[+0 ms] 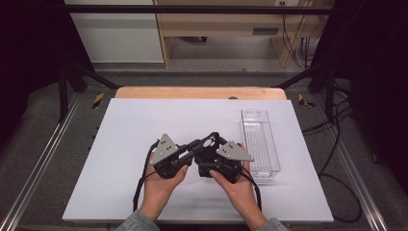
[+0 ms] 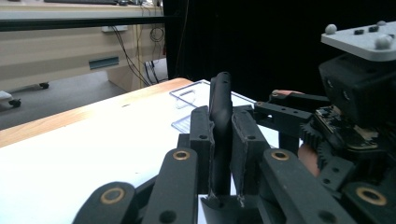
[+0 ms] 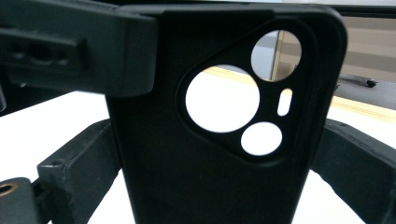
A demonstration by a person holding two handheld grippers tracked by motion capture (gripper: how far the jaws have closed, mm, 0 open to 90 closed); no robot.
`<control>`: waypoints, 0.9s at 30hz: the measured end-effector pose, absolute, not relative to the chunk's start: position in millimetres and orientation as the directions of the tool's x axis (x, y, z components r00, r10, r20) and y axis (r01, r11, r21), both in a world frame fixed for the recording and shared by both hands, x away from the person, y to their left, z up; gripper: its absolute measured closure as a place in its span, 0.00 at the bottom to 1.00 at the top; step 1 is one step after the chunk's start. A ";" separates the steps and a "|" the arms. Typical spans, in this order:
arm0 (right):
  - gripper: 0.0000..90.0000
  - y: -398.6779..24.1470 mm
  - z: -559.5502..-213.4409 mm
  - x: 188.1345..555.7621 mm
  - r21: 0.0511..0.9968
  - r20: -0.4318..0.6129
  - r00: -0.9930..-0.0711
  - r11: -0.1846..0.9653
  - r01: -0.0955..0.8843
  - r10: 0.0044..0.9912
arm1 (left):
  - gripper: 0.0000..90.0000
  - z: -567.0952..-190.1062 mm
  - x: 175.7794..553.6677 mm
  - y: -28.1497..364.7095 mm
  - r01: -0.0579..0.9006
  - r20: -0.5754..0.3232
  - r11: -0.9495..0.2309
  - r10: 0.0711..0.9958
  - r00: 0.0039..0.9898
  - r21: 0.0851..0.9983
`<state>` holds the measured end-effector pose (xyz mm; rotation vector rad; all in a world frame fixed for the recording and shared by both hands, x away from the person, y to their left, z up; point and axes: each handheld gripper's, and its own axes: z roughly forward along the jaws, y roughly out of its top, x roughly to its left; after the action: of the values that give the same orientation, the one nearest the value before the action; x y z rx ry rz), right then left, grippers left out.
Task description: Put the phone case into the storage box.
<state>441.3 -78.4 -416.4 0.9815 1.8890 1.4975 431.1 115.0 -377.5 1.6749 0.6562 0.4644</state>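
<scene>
A: What's being worked on?

B: A black phone case (image 3: 219, 140), with a triangular camera cut-out holding three round holes and a slot. It is held up above the white table top (image 1: 144, 125), between the two grippers.

A: Who has hold of it?

B: Both. The left gripper (image 2: 219, 135) is clamped flat on the case's thin edge, pads pressed on both faces. The right gripper (image 3: 219, 154) grasps the case across its width, one jaw against each long side.

A: And farther out?

B: A clear plastic tray (image 1: 260, 139) lies on the table top just right of the right gripper, long side running away from the person. Each gripper sits in one of the person's hands.
</scene>
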 end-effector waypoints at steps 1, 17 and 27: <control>0.05 -78.3 -416.5 441.6 0.969 0.034 -0.592 0.118 0.216 0.805 | 0.90 -377.8 430.8 114.4 0.169 -0.051 -0.123 0.647 0.761 0.978; 0.05 -77.7 -420.1 442.7 0.966 0.044 -0.584 0.115 0.232 0.810 | 0.90 -380.0 428.7 111.1 0.171 -0.050 -0.126 0.645 0.762 0.977; 0.07 -76.4 -422.0 442.6 0.964 0.051 -0.590 0.114 0.239 0.806 | 0.90 -380.2 428.9 111.0 0.173 -0.054 -0.123 0.646 0.762 0.977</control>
<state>442.6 -76.4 -422.0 1.0118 1.9011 1.4950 428.9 111.0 -380.2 1.6768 0.6572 0.4575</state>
